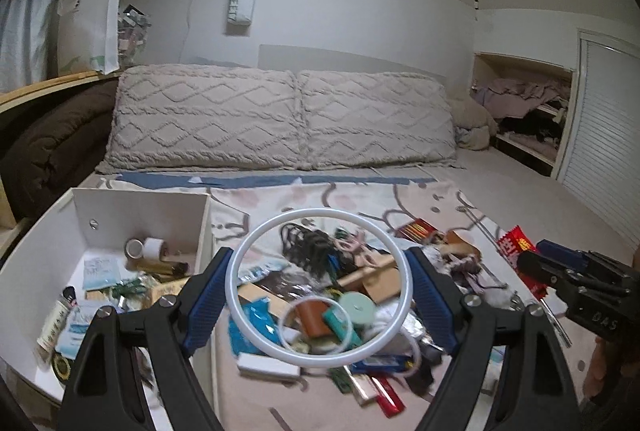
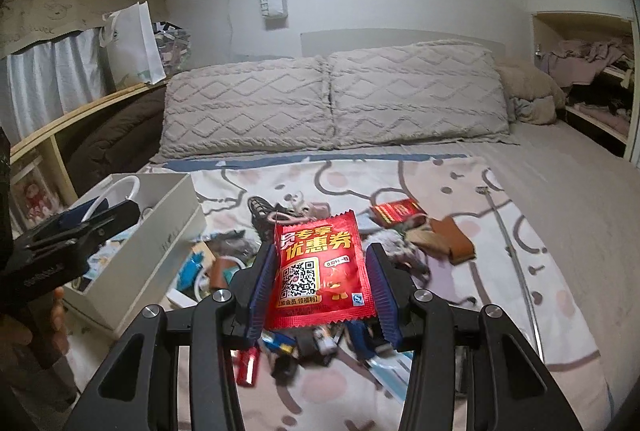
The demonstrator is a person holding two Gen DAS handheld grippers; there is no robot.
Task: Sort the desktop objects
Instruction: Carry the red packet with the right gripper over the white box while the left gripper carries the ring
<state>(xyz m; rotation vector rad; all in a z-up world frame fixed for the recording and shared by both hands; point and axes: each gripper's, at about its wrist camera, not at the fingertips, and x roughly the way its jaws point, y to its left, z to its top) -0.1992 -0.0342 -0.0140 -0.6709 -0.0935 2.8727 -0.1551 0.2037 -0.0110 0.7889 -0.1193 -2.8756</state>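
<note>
Two grippers each carry one thing above the bed. Left gripper (image 1: 320, 295): jaws spread wide, blue pads pressing the outer rim of a white ring (image 1: 256, 239) at 9 and 3 o'clock, so the ring hangs flat between them. Right gripper (image 2: 322, 281): jaws closed in on a red packet (image 2: 320, 271), pads against its two side edges, the packet upright with its QR code facing the camera.

Below and through the ring lies the pile (image 1: 320, 311): a smaller white ring (image 1: 285, 341), a brown leather piece (image 1: 314, 319), a mint green disc (image 1: 356, 307), a blue wrapper (image 1: 252, 323), and black cord (image 1: 308, 251) at 12 o'clock. Further out at 2 o'clock sits a red box (image 1: 416, 229). In the left view the right gripper (image 1: 576, 271) shows at 3 o'clock; the packet's red edge peeks from it.

At 9 o'clock of the left gripper stands a white box (image 1: 140, 203), just beside the pile. It holds two tape rolls (image 1: 146, 247), a gold tube (image 1: 158, 267), paper sachets (image 1: 100, 273) and a small bottle (image 1: 54, 327). From the right wrist the box (image 2: 176, 227) lies at 10 o'clock, with the left gripper (image 2: 76, 235) and its ring over it.

Two pillows (image 2: 332, 99) stand at 12 o'clock, well apart from the pile.
</note>
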